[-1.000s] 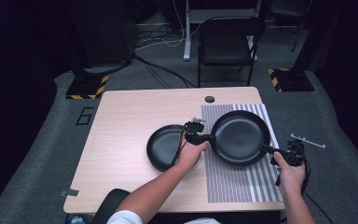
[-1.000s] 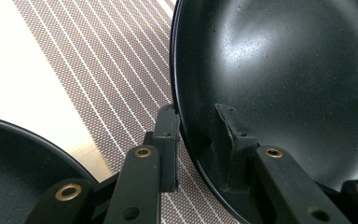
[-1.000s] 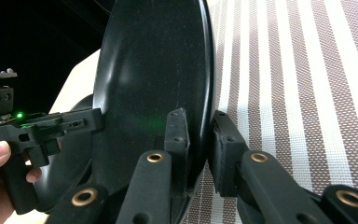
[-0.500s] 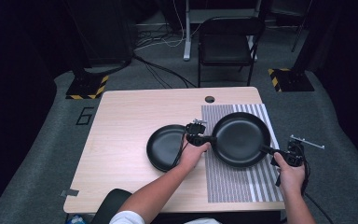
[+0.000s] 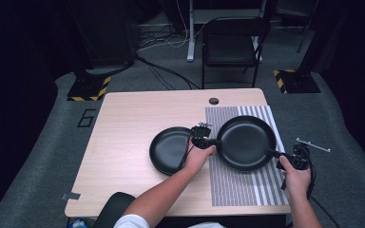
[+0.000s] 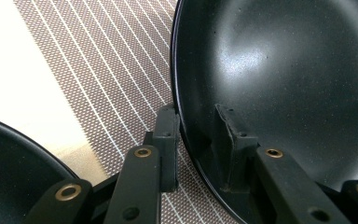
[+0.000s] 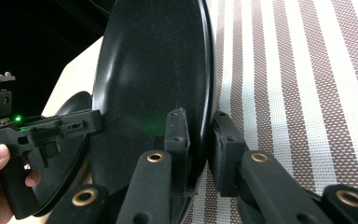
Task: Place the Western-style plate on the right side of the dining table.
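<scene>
Two tongs hold one large black round frying pan (image 5: 246,142) by its opposite edges.

Our left gripper (image 5: 203,141) is closed on the pan's rim, one jaw inside the bowl and one outside, as the left gripper view shows; our right gripper (image 5: 298,159) is closed on the pan at the opposite side, its jaws pinching the edge in the right gripper view. The pan sits between the two tongs, over the brown and white striped woven mat (image 5: 240,190). The smaller black round pan (image 5: 170,149) lies just behind the left gripper, on the pale wooden table (image 5: 123,128). To do this well, we think both hands must rise together and keep level, so the rim does not slip from the pads.
</scene>
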`<state>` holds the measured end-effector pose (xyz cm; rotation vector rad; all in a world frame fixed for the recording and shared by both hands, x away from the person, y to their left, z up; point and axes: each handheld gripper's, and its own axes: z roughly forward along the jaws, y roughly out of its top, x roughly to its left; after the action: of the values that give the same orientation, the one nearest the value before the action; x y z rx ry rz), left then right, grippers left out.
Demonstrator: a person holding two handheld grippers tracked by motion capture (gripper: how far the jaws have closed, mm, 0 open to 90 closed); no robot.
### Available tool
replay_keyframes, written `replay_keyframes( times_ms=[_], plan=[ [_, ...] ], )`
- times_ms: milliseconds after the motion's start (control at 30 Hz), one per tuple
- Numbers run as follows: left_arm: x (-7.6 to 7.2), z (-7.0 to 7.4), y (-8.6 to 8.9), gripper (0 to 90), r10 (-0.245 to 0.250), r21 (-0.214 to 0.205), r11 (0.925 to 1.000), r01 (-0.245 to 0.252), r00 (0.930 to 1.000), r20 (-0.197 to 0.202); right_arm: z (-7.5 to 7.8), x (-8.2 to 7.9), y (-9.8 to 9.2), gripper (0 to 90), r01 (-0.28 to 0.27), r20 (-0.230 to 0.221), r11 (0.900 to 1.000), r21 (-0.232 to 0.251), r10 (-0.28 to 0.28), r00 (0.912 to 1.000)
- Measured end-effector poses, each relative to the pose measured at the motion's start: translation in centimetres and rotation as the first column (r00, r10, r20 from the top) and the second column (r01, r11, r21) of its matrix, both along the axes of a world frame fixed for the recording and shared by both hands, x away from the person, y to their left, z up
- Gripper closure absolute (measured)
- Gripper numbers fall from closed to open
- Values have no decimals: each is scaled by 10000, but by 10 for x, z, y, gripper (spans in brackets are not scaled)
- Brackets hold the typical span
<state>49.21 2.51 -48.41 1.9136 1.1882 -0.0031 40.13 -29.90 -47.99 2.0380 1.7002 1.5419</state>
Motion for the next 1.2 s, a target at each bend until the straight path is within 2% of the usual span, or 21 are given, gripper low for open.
replay_keyframes(
  times_ms=[500,833,1200],
  plan=[
    [5,-6,-6,709,49,192,9998,-46,9998,-179,-7,4,-3,788,94,-314,9999,121,-90,9995],
    [8,-11,-8,706,128,415,9991,-117,9996,-254,-12,9,-2,783,11,-401,9999,-102,-15,9992],
    [9,-13,-11,705,129,594,9982,-113,9995,-275,-18,13,-4,774,50,-649,9999,-111,-57,9979]
  ],
)
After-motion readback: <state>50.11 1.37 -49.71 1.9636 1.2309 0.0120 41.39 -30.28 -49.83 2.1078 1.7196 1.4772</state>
